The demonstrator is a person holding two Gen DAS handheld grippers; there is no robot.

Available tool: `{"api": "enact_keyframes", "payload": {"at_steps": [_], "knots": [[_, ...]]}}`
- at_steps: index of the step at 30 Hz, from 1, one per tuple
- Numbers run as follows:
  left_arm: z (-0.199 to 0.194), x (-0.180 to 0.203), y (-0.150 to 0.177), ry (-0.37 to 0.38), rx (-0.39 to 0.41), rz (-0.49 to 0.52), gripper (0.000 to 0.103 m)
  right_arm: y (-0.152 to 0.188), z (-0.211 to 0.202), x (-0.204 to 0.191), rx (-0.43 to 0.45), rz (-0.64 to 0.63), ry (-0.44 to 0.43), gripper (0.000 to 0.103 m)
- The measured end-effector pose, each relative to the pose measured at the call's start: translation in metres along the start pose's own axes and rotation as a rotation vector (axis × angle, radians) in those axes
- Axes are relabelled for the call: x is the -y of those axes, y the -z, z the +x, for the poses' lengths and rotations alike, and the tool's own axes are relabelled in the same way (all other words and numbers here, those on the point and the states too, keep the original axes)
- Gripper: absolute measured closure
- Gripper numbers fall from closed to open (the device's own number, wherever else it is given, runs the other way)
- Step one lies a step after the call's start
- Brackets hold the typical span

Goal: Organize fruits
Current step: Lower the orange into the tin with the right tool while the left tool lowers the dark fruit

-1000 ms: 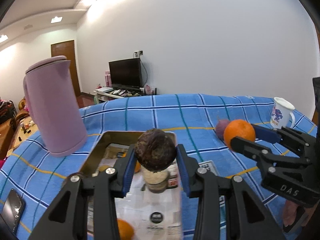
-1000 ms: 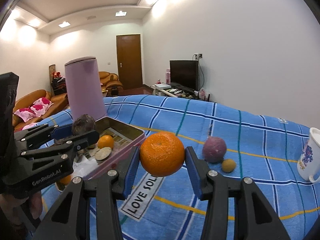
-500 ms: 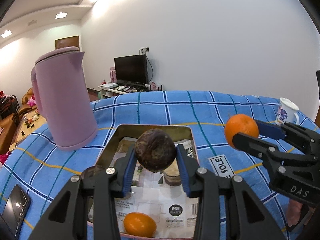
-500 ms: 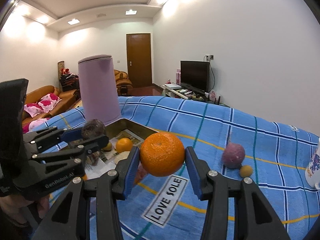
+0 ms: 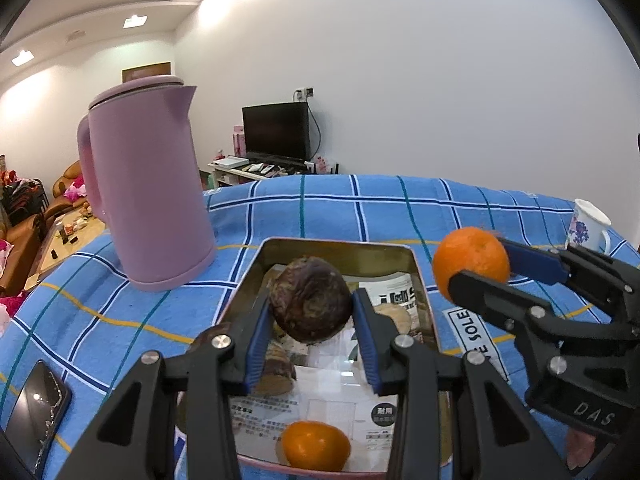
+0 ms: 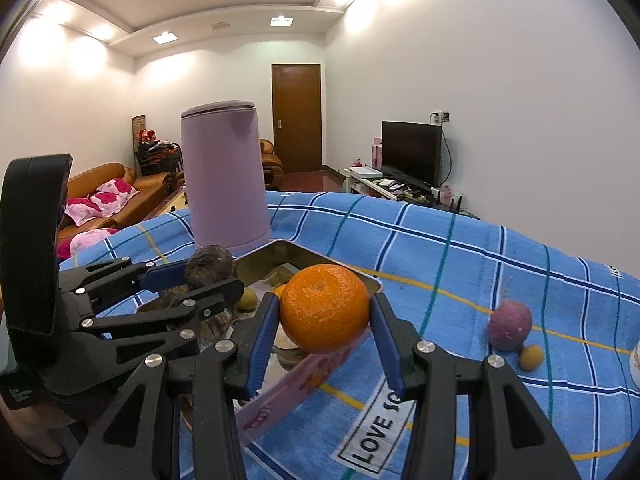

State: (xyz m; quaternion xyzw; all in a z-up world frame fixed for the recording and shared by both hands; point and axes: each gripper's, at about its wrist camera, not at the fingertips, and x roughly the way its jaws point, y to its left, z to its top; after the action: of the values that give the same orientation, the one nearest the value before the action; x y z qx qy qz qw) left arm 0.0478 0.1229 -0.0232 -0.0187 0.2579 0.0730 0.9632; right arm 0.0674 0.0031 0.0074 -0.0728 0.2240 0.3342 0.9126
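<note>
My left gripper (image 5: 312, 312) is shut on a dark brown wrinkled fruit (image 5: 310, 305) and holds it over the metal tin (image 5: 422, 276), which is lined with printed paper. An orange (image 5: 314, 446) and pale fruit pieces lie in the tin. My right gripper (image 6: 324, 322) is shut on a large orange (image 6: 324, 307), held above the tin's right rim (image 6: 370, 280). The left gripper with the dark fruit (image 6: 210, 266) shows at left in the right wrist view. A purple fruit (image 6: 510, 327) and a small yellow fruit (image 6: 531, 357) lie on the blue cloth to the right.
A pink kettle (image 5: 148, 184) stands just left of the tin's far corner. A phone (image 5: 34, 410) lies at the near left. A white flowered mug (image 5: 588, 230) stands at the far right. A "LOVE SOLE" label (image 6: 378, 426) is on the checked cloth.
Both grippers have moved left and forward with their fruits. The dark fruit is now farther over the tin, and the orange has come to the tin's right rim.
</note>
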Motion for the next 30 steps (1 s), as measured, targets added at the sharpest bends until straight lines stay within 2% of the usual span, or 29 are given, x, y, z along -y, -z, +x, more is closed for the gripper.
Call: {"api": "enact_keyframes", "payload": {"at_steps": [11,30], "knots": [[0.004,-0.027,0.003,-0.028,-0.031,-0.039,0.062,0.0,0.008,-0.009,-0.013,-0.004,-0.026,0.054],[0.006,-0.023,0.004,-0.018,-0.039,-0.013,0.062,0.009,0.019,-0.032,-0.063,-0.083,-0.058,0.054]]}}
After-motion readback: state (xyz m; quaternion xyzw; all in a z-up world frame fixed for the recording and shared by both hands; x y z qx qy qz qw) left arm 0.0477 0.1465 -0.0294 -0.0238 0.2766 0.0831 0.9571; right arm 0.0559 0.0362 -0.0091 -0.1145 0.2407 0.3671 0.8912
